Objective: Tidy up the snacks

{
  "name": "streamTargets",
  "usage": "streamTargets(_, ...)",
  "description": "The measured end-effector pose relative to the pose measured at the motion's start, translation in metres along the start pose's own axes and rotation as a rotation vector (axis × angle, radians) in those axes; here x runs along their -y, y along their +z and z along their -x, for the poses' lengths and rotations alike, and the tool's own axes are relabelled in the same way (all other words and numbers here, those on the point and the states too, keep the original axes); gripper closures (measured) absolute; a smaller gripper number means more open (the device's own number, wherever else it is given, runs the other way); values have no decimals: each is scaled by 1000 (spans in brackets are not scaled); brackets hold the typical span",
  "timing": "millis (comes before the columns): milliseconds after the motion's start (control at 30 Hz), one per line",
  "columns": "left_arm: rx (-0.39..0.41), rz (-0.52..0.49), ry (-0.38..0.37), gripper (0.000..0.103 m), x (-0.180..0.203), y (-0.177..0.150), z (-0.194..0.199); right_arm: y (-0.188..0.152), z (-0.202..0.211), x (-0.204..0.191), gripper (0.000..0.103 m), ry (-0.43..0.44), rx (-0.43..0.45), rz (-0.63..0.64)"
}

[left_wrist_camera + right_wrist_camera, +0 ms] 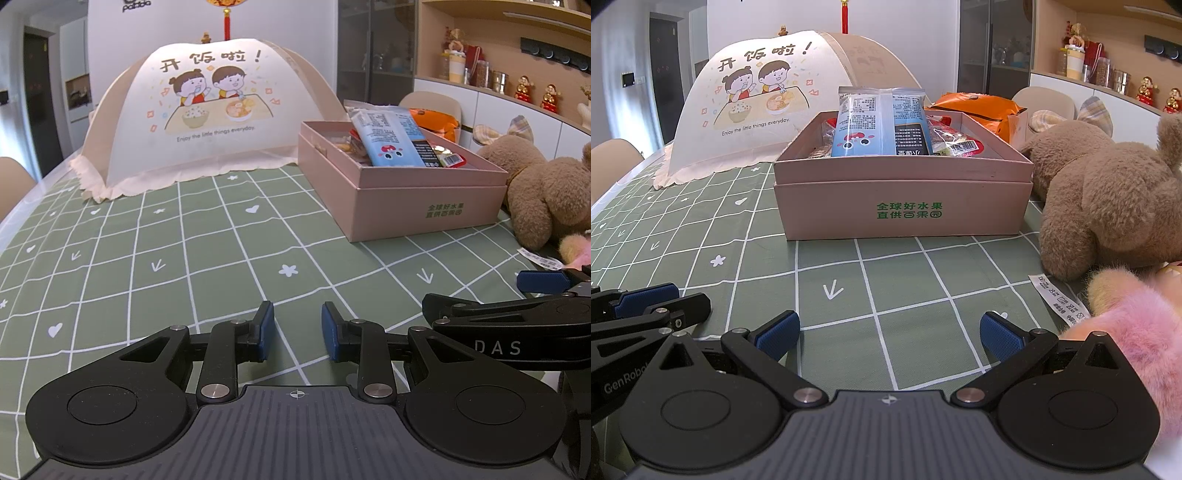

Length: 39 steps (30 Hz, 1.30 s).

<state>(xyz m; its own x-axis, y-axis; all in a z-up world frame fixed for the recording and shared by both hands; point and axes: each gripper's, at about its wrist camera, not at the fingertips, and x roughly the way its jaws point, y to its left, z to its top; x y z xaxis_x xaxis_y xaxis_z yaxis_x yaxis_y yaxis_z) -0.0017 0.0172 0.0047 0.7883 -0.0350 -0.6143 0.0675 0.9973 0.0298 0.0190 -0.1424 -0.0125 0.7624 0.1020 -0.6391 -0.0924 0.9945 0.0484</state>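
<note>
A pink cardboard box stands on the green checked tablecloth, straight ahead in the right wrist view and at the right in the left wrist view. It holds several snack packets; a tall blue packet leans up out of it, also in the left wrist view. An orange snack bag lies behind the box. My left gripper is low over the cloth, jaws a little apart and empty. My right gripper is wide open and empty, in front of the box.
A white mesh food cover with a cartoon print stands at the back. A brown plush bear lies right of the box, with a pink fluffy toy close to my right finger. Shelves with jars line the right wall.
</note>
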Motion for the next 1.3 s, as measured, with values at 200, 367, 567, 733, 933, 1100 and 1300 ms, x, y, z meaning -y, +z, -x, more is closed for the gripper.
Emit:
streamTargets(200,0,0,0,71,0,0,0,0,0,0,0,0,0,0)
streamTargets(367,0,0,0,71,0,0,0,0,0,0,0,0,0,0)
streamTargets(567,0,1,1,71,0,0,0,0,0,0,0,0,0,0)
streamTargets(733,0,1,1,71,0,0,0,0,0,0,0,0,0,0)
streamTargets(933,0,1,1,71,0,0,0,0,0,0,0,0,0,0)
streamTargets(1100,0,1,1,71,0,0,0,0,0,0,0,0,0,0)
streamTargets(1300,2,0,-16,71,1,0,1,0,0,0,0,0,0,0)
